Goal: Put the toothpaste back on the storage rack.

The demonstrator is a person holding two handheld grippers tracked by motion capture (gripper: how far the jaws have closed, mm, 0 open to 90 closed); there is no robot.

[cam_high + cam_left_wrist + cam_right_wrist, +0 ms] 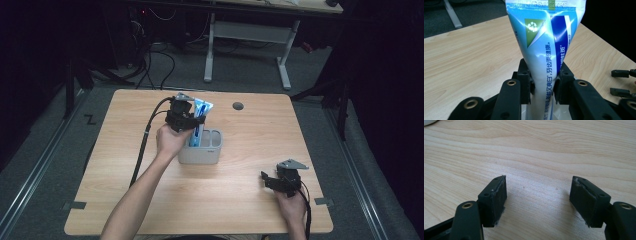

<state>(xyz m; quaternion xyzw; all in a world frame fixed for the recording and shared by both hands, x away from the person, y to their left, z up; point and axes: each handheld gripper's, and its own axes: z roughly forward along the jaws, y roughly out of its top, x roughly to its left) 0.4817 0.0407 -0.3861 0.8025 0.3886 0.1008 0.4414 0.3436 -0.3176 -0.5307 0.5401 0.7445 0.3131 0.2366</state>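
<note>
The left tool (543, 86) is clamped on the toothpaste tube (544, 47), upright over the grey holder (201, 152). Lower it straight into the compartment at the holder's ten o'clock, keeping it vertical. The right tool (537, 200), jaws apart, rests empty at the desk's (250, 200) four o'clock.

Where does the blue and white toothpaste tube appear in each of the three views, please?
High view: the toothpaste tube stands upper centre, clamped by the left gripper above the grey organiser.
Left gripper view: it rises through the middle, pinched between the black jaws.
Right gripper view: not in it.
Shared landmark: the wooden table.
</note>
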